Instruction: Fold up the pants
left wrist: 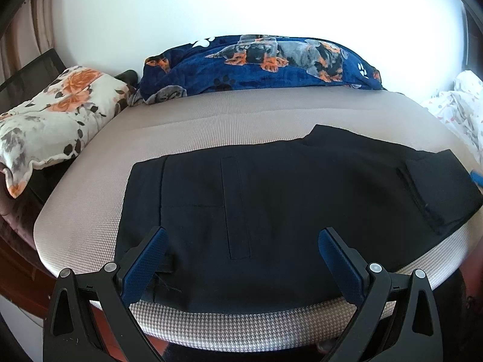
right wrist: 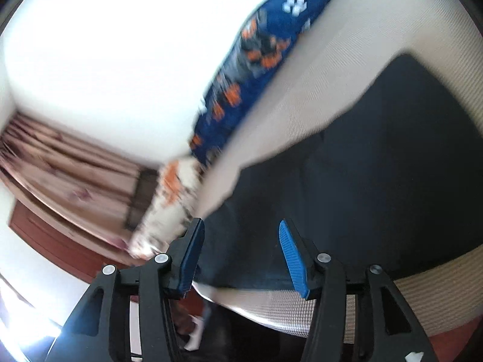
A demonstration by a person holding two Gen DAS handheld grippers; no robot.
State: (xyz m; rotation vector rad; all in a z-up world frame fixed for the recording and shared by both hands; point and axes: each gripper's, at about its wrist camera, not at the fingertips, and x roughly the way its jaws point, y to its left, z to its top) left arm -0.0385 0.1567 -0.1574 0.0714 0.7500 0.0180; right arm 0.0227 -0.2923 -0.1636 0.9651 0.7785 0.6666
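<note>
Black pants lie flat in a folded rectangle on the beige mattress, reaching its near edge. My left gripper hovers over the pants' near part, jaws wide open with nothing between the blue pads. The right wrist view is tilted and blurred. There my right gripper stands open at the near corner of the pants, by the mattress edge. Its blue pads are apart and do not press on the cloth.
A blue dog-print blanket lies bunched along the far side against the white wall. A floral pillow sits at the left, a white patterned cloth at the right. A curtain hangs beyond the pillow.
</note>
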